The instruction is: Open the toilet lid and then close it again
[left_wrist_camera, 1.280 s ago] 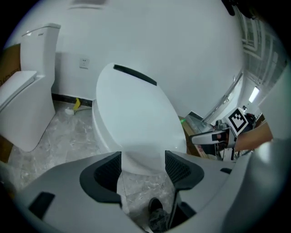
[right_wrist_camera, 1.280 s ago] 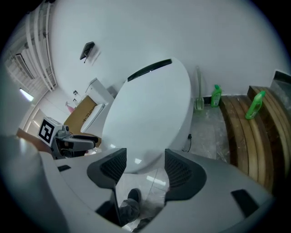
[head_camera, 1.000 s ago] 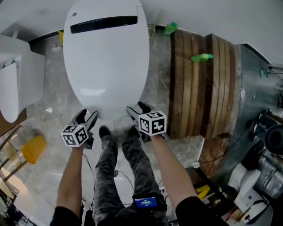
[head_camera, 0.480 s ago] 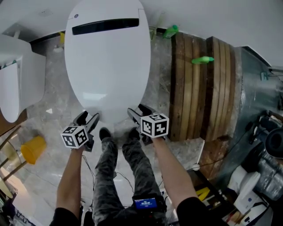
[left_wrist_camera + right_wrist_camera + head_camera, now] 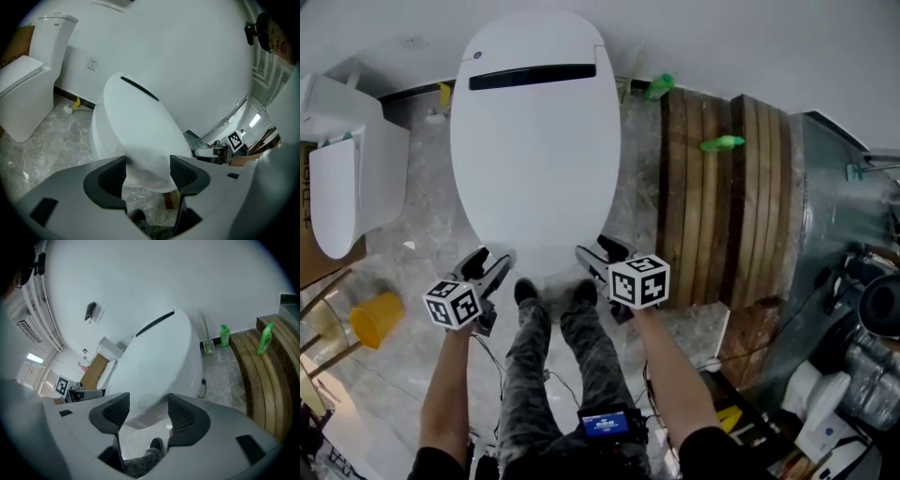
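White toilet lid, closed, lies directly ahead of both grippers; left gripper and right gripper, held low on outstretched forearms, flank its front edge, each with jaws apart and gripping nothing

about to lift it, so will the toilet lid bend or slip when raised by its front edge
The toilet lid looks like one smooth moulded shell, so probably stiff. Its glossy rounded front may slip in the open left gripper and right gripper. Broad and long, it likely feels weighty there.
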{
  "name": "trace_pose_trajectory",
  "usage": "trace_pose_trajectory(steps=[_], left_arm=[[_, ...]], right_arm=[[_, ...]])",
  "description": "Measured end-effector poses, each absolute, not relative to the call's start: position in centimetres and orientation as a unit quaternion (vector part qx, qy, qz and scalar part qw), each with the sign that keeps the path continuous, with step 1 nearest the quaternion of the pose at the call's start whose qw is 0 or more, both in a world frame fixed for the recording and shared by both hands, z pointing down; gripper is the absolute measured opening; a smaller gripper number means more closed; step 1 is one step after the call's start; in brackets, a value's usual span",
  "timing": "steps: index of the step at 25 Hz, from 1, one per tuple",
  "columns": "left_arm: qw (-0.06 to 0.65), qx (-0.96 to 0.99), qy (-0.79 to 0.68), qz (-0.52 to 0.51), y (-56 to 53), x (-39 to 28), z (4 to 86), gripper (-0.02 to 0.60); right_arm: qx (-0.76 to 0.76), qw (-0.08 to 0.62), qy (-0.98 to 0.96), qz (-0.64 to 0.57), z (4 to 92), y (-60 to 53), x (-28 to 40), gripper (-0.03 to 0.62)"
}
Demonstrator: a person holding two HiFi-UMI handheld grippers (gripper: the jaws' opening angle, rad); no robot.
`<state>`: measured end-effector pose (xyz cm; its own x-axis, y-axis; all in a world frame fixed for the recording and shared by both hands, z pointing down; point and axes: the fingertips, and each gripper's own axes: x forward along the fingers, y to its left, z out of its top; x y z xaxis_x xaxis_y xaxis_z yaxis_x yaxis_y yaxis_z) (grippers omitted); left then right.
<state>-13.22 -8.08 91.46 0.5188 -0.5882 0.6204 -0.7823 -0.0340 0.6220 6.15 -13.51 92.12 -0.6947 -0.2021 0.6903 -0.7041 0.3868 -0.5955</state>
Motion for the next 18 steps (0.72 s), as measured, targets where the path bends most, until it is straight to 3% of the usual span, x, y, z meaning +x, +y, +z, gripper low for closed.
trace_pose_trajectory(steps=[18], left_arm=[[0.473,0.753,-0.456,0.009,-11.3,-15.1,74.4,0.284]], right_arm=[[0.259,0.198,-0.818,0.475,74.9,-17.3,5.0,0.264]])
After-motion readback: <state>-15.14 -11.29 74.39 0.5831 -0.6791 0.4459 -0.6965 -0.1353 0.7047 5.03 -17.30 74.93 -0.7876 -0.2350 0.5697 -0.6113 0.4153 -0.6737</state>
